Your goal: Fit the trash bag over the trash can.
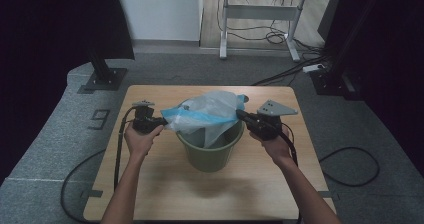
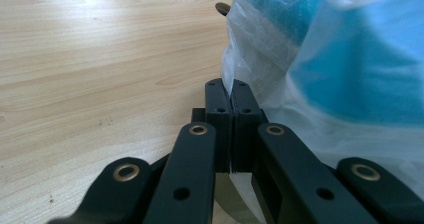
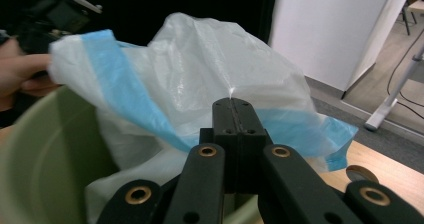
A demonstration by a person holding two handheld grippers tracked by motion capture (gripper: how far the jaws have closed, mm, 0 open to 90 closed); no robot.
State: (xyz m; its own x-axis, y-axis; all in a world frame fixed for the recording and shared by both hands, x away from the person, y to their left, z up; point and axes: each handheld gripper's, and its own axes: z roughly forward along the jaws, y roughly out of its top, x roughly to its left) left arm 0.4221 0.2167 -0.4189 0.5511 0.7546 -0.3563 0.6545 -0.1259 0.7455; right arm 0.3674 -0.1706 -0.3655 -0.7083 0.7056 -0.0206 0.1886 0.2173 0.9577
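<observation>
bag [image 1: 210,115]: we see thin translucent plastic film, crinkled, faintly glossy, blue band | bucket [image 1: 210,154]: we see matt olive plastic, smooth | table [image 1: 165,184]: pale wood-grain top, satin | gripper jaws: matt black plastic, brass-coloured rivets

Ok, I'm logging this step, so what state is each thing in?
Plastic bag: stretched between both grippers, hanging partly into the bucket.
Bucket: upright on the table.
Left gripper: shut on the bag's edge.
Right gripper: shut on the bag's opposite edge.
</observation>
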